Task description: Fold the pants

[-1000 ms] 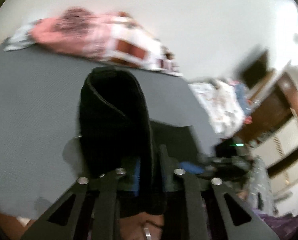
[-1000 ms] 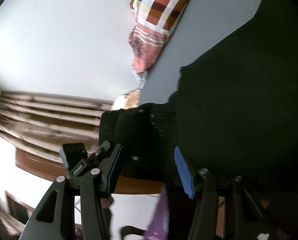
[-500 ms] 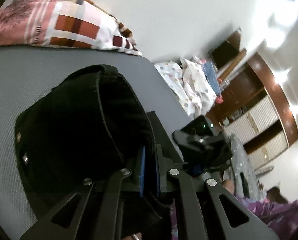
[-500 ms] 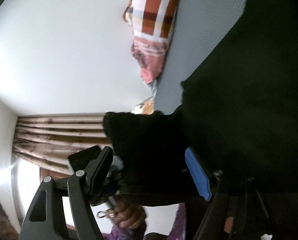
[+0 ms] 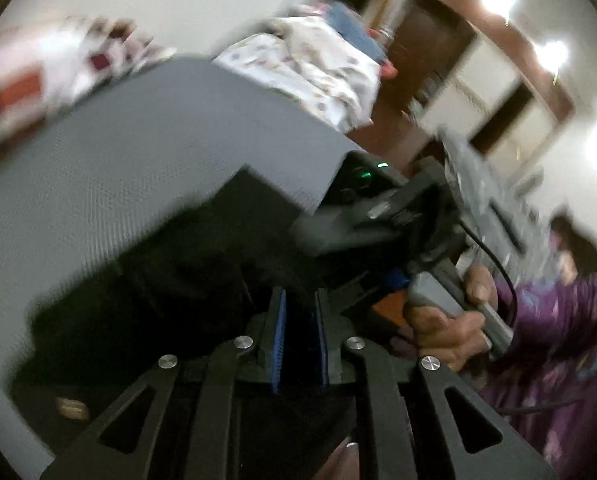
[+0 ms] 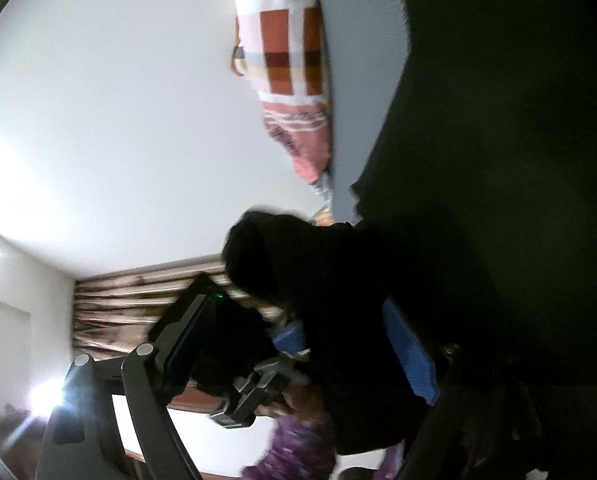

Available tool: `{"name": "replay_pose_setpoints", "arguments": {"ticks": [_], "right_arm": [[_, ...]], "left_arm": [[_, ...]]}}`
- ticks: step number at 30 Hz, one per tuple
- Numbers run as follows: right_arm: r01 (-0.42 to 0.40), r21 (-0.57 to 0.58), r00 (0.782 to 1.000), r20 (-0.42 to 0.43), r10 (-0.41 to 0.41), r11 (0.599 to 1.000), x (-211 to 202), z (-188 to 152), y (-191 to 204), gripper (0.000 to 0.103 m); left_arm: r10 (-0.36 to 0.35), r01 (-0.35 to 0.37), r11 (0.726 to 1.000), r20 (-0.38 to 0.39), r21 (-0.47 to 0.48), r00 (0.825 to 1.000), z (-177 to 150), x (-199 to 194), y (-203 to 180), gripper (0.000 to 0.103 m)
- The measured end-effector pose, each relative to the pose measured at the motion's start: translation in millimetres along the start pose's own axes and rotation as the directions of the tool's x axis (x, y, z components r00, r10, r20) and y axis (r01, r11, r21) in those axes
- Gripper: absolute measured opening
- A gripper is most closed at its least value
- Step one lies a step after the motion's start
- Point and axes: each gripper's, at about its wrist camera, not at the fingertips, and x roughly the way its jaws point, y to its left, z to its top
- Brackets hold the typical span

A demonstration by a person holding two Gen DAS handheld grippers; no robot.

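Black pants point(image 5: 158, 280) lie on a grey mattress point(image 5: 138, 152); in the right wrist view they point(image 6: 498, 160) fill the right side. My left gripper point(image 5: 300, 320) is shut on a fold of the pants, blue pads close together with dark cloth between them. My right gripper point(image 6: 338, 332) stands wide around a bunch of the black pants; its blue pad point(image 6: 410, 352) shows on the right, and the left gripper body point(image 6: 202, 332) sits close beside it. In the left wrist view the right gripper point(image 5: 382, 216) is held by a hand just right of mine.
A checked pink pillow point(image 6: 290, 64) lies at the head of the mattress. A pile of white patterned bedding point(image 5: 310, 68) sits beyond the mattress corner. Brown wardrobes point(image 5: 458, 80) stand behind, curtains point(image 6: 138, 304) on the other side. The person wears purple point(image 5: 558, 340).
The left gripper has swung right and down with the pants fold, now close to the right gripper. The raised black fold has dropped flatter onto the mattress. The two grippers have come together.
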Motion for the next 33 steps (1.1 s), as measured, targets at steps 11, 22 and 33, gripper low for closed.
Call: {"name": "replay_pose_setpoints", "arguments": {"ticks": [11,22,33], "right_arm": [[0.065,-0.026,0.998,-0.02,-0.066,0.998,-0.6,6.1,6.5,0.093],[0.604,-0.521,0.725,0.045,-0.688,0.603,63.4,-32.4,49.9,0.022],[0.554,-0.467,0.82,0.168,-0.546,0.689,-23.8,-11.6,93.4,0.016]], "left_arm": [[0.287,-0.301,0.951,0.162,0.07,0.944,5.8,-77.5,-5.7,0.053],[0.507,-0.407,0.833,0.22,-0.376,0.834,-140.6,-120.0,15.4,0.053],[0.483,-0.375,0.829,0.194,-0.414,0.854,-121.9,-75.2,10.4,0.079]]}}
